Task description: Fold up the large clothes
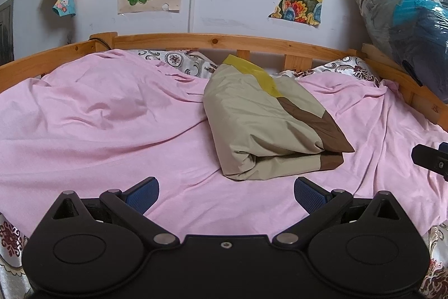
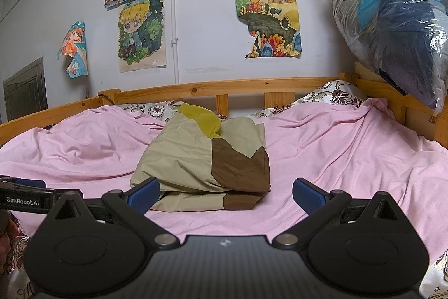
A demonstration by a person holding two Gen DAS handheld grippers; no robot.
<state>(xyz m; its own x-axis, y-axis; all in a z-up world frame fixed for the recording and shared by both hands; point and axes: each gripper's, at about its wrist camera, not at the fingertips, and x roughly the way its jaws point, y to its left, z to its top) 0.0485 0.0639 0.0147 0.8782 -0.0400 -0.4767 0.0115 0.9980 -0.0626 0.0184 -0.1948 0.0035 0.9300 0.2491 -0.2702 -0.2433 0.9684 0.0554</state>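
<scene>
One bed (image 1: 224,39) with a pine rail fills both views, and one pink sheet (image 1: 98,131) is spread over it in loose wrinkles. All places here are given from that sheet. One large garment (image 1: 260,125), beige with brown and yellow panels, lies near the sheet's middle as a thick bundle that looks already folded over several times. Its near edge shows stacked layers, with the brown corner on its right. Past the sheet's far right corner, one clear plastic bag of dark clothes (image 1: 406,13) leans over the rail.

Two tools hover over the sheet's near edge. The left gripper (image 1: 226,194) has its fingers spread wide and holds nothing. The right gripper (image 2: 226,194) is likewise spread wide and empty, with the bundle's near edge just ahead of it.

The folding seems nearly complete. If another fold is wanted, it would go best with each gripper pinching every layer at one near corner, then lifting both corners together and laying them squarely onto the far edge. Catching only the top layer would likely let the bundle spill open.
</scene>
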